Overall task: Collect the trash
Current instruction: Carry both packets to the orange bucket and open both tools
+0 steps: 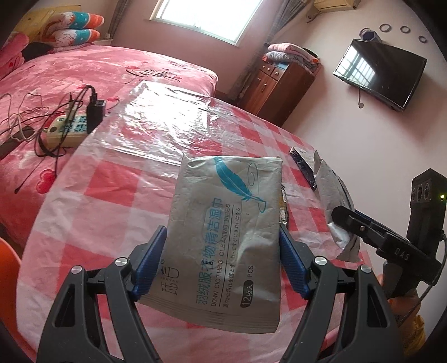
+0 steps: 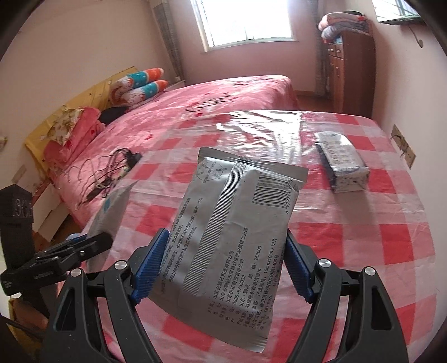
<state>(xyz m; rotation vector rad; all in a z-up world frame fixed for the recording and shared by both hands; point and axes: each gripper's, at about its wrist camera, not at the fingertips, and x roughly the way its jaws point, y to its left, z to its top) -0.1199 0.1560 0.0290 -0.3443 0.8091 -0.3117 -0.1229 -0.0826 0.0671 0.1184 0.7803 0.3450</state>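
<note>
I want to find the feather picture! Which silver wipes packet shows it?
The wipes packet in the left gripper shows the blue feather. The packet in the right gripper shows its printed back with a barcode.

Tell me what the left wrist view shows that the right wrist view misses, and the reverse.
Only the left wrist view shows the wall-mounted TV and the printed front of the wipes pack with its blue feather, clamped in the left gripper.

Only the right wrist view shows the barcoded back of a second wipes pouch in the right gripper, and a tissue pack lying on the table.

Both show the checkered tablecloth, pink bed, window and wooden cabinet.
</note>
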